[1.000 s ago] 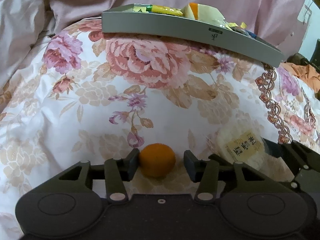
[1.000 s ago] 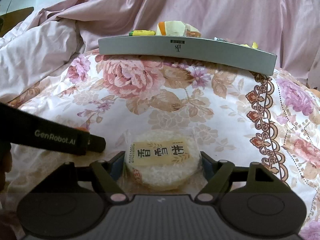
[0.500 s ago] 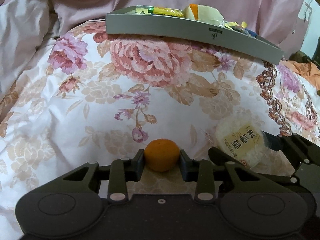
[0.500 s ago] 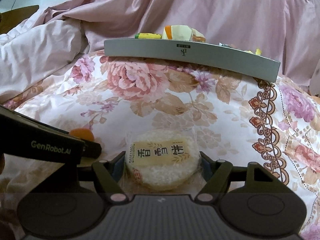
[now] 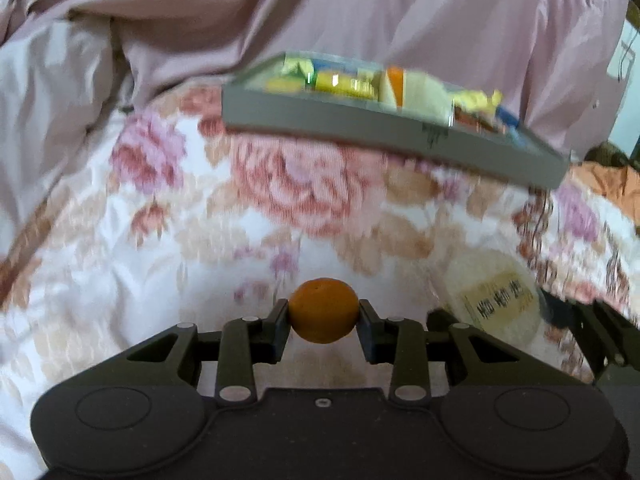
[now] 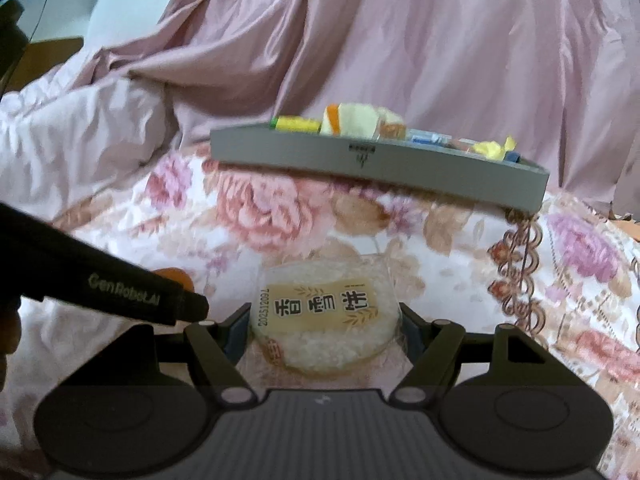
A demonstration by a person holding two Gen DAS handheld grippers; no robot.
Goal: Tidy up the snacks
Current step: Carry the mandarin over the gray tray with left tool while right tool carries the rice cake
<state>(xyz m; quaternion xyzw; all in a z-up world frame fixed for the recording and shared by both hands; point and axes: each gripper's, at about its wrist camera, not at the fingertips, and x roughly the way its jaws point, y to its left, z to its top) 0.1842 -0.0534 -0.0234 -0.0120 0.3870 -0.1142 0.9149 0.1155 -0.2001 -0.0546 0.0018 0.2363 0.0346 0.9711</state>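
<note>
My left gripper [image 5: 323, 320] is shut on a small orange fruit [image 5: 323, 316] and holds it above the floral bedspread. My right gripper [image 6: 323, 326] is shut on a round wrapped rice cake [image 6: 325, 316] with a beige label, also lifted off the bedspread. The rice cake also shows at the right of the left wrist view [image 5: 494, 300]. A grey tray [image 5: 360, 124] holding several wrapped snacks sits ahead on the bed; it also shows in the right wrist view [image 6: 360, 164]. The left gripper's body [image 6: 100, 284] crosses the lower left of the right wrist view, hiding most of the orange fruit [image 6: 174, 274].
A floral bedspread [image 5: 160, 240] covers the surface under both grippers. A rumpled pink quilt [image 6: 400, 40] rises behind and left of the tray. Orange cloth [image 5: 612, 184] lies at the far right.
Both grippers have lifted with their loads and the tray's contents have come into view. The left jaws closed on the orange about one second ago.
</note>
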